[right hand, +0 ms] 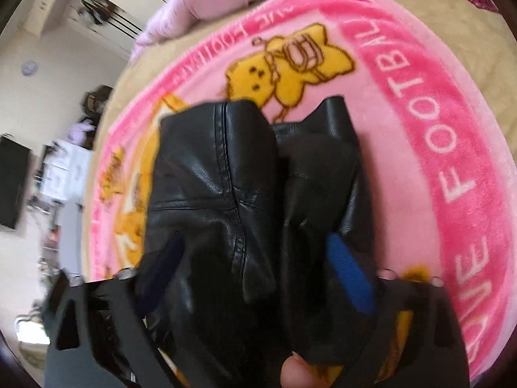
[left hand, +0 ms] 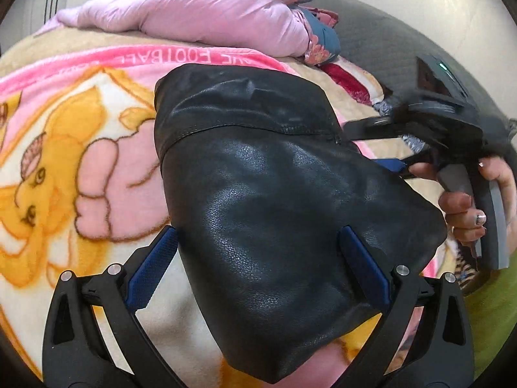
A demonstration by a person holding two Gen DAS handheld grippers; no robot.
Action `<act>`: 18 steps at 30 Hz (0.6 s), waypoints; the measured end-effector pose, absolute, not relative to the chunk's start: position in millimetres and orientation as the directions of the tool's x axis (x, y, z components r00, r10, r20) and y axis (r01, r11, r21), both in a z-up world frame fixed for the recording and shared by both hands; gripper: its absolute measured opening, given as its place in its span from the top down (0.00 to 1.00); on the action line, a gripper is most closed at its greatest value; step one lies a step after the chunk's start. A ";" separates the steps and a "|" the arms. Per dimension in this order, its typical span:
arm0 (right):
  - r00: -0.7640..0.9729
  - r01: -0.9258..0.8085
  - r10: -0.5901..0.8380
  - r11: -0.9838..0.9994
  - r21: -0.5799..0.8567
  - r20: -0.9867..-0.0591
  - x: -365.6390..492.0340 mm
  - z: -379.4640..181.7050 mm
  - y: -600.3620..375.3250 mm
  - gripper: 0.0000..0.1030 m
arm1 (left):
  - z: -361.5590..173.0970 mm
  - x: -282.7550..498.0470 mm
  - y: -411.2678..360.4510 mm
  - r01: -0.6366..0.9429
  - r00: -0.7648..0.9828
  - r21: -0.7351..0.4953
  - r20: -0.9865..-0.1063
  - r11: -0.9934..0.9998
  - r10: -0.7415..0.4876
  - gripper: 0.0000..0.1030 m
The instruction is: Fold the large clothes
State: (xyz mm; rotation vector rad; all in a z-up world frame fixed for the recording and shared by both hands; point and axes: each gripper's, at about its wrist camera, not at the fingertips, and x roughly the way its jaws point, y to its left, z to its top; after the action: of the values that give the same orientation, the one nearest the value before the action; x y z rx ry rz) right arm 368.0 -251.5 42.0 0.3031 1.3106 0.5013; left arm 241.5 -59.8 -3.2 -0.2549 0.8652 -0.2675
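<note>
On the pink cartoon blanket (left hand: 80,168) we see the black leather garment (left hand: 274,213) bunched into a thick bundle, lying across the yellow figures and just below the band lettered FOOTBALL. We see no containers in either view. Our left gripper (left hand: 258,265) has its jaws spread wide, the blue pads (left hand: 155,268) straddling the near end of the bundle without pinching it. Our right gripper (right hand: 255,278) also stands open, its pads on either side of the folds in the blurred right wrist view; the right hand (left hand: 468,207) grasps its handle at the garment's far side.

The leather is glossy and pebbled, with stitched seams crossing it and two rounded lobes facing the right camera. Beyond it lies a pale pink quilted jacket (left hand: 206,13) on the beige bedspread (right hand: 436,9). White walls and cluttered shelving (right hand: 61,168) stand at the room's edge.
</note>
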 end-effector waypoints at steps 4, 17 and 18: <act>0.281 -0.214 0.451 0.890 0.402 -0.847 358.4 46.1 -239.6 0.83 | -4.4 241.9 -63.4 0.129 0.619 -0.292 -0.722 0.948 -0.307 0.09; 0.423 -0.224 0.608 0.788 0.573 -0.672 352.3 39.8 -317.2 0.87 | -5.7 252.1 -69.5 0.150 0.596 -0.380 -0.702 0.913 -0.390 0.08; 0.427 -0.220 0.620 0.777 0.589 -0.658 351.9 34.9 -318.8 0.86 | -7.0 251.7 -71.2 0.151 0.593 -0.383 -0.702 0.911 -0.394 0.08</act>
State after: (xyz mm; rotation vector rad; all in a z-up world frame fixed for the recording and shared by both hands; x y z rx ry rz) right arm 351.9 -318.8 34.9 0.4533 1.0007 0.5476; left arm 251.7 -71.2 -7.0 -0.2981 0.8827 -0.3220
